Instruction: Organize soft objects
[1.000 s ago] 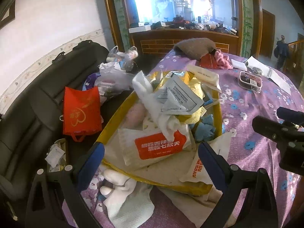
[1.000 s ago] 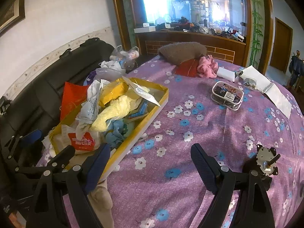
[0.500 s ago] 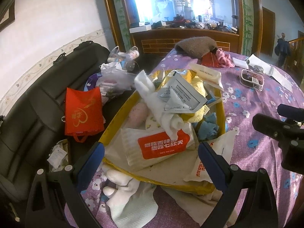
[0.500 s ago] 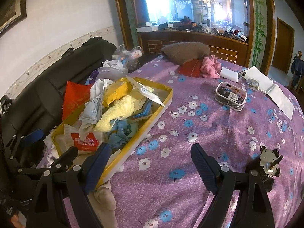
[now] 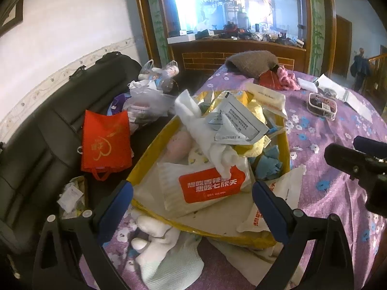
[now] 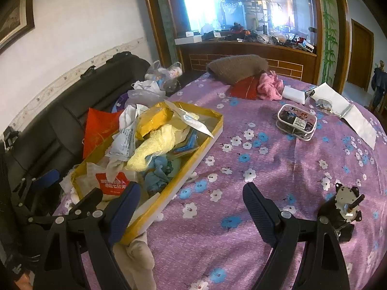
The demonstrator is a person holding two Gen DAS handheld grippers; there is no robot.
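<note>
A yellow-rimmed box (image 5: 150, 152) (image 6: 210, 142) on the purple flowered tablecloth is heaped with soft things: a wet-wipe pack with a red label (image 5: 208, 186), a yellow cloth (image 6: 154, 145), a blue cloth (image 5: 268, 162), white cloth and paper packets. White socks (image 5: 154, 244) lie in front of the box. My left gripper (image 5: 192, 205) is open and empty, just before the box's near end. My right gripper (image 6: 191, 203) is open and empty, above the cloth right of the box. A brown cushion (image 6: 237, 67) and a pink cloth (image 6: 269, 87) lie at the far side.
A clear printed pouch (image 6: 296, 122), white papers (image 6: 338, 101) and a small motor (image 6: 346, 207) lie on the table's right part. A black sofa (image 5: 36, 145) on the left holds a red bag (image 5: 105, 145) and plastic bags (image 5: 145, 101). A wooden cabinet (image 6: 241, 50) stands behind.
Both grippers have drawn back and risen slightly, so the box and table look a little farther off. Both stay open and empty. Nothing on the table has moved.
</note>
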